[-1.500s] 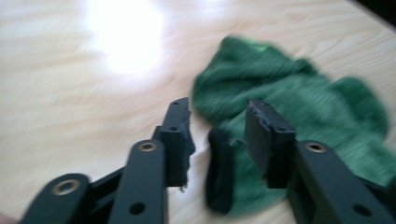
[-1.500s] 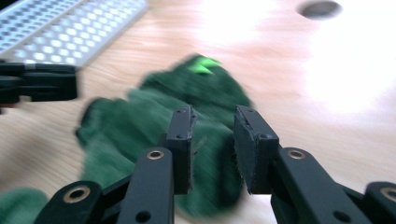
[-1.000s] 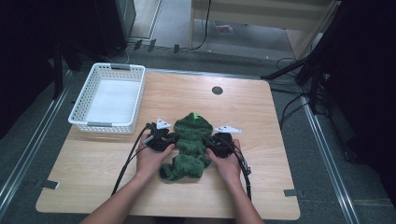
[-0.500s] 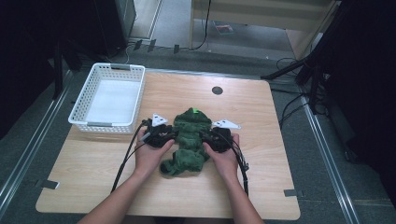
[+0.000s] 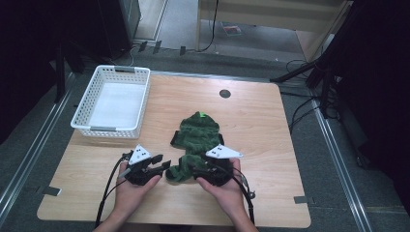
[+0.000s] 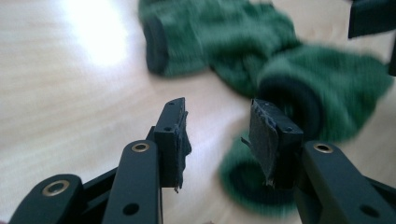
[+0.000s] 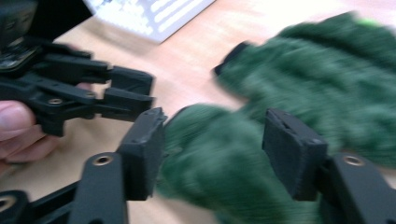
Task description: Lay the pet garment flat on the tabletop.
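A small dark green knitted garment (image 5: 197, 137) with a hood lies crumpled at the middle of the wooden table (image 5: 270, 140). My left gripper (image 5: 162, 167) is just left of its near end, open, with bare table between the jaws (image 6: 217, 140). The garment (image 6: 224, 42) lies ahead and to the right there, with dark cuffs showing. My right gripper (image 5: 194, 172) is at the garment's near end, open. In the right gripper view a rolled fold of green fabric (image 7: 212, 158) lies between its spread jaws (image 7: 212, 140), which are not pressing on it. The left gripper (image 7: 135, 93) is at the left there.
An empty white plastic basket (image 5: 111, 102) stands at the table's far left; its wall (image 7: 154, 14) is at the top of the right gripper view. A round dark hole (image 5: 224, 93) is near the far edge. Bare wood lies right of the garment.
Both hands have drawn back toward the near edge, from the garment's middle sides to its near end. The left gripper has come off the fabric and stands beside it.
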Motion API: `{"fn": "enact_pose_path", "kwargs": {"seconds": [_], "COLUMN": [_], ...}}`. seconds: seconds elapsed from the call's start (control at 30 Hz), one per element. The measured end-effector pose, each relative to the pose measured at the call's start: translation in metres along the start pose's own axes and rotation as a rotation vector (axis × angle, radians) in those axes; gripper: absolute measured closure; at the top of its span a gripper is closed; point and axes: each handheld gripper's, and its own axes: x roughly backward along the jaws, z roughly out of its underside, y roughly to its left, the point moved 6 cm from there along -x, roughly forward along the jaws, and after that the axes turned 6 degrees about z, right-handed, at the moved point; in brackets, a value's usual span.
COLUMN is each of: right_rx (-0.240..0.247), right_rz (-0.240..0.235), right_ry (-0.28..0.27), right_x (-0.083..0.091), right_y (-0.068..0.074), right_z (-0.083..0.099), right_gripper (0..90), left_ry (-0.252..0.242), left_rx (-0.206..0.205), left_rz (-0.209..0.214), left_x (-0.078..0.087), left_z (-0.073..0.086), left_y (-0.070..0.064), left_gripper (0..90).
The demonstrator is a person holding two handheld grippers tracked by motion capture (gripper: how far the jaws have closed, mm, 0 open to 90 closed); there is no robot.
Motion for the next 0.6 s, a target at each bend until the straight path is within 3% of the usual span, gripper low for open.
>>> {"fn": "enact_pose_path", "kwargs": {"seconds": [0.07, 0.13, 0.17, 0.27, 0.33, 0.4, 0.5, 0.6], "right_rx": [0.011, 0.03, 0.03, 0.008, -0.004, -0.036, -0.055, -0.081], "right_rz": [-0.016, 0.012, 0.016, 0.037, 0.042, 0.031, 0.061, 0.093], "right_ry": [0.022, 0.055, 0.054, 0.056, 0.031, -0.029, -0.089, -0.117], "right_x": [-0.006, -0.014, -0.017, -0.02, -0.018, -0.008, 0.007, 0.02], "right_y": [0.008, 0.012, 0.012, 0.008, 0.004, 0.0, -0.009, -0.02], "right_z": [0.005, 0.013, 0.015, 0.019, 0.018, 0.012, 0.007, 0.007], "right_gripper": [35.1, 39.0, 44.0, 72.4, 84.4, 87.7, 88.8, 88.7], "left_ry": [-0.013, -0.009, -0.01, -0.012, -0.019, -0.016, -0.009, -0.003], "left_rx": [0.025, 0.042, 0.046, 0.06, 0.052, 0.037, 0.021, 0.012], "left_rz": [0.004, 0.002, 0.003, 0.012, 0.016, 0.017, 0.018, 0.028], "left_x": [0.003, 0.004, 0.003, 0.003, 0.002, 0.002, 0.0, -0.002], "left_z": [0.005, 0.01, 0.011, 0.012, 0.011, 0.01, 0.011, 0.01], "left_y": [0.003, 0.007, 0.009, 0.01, 0.008, 0.005, 0.002, -0.001], "left_gripper": [57.8, 58.3, 58.4, 58.7, 58.8, 58.7, 58.3, 58.1]}}
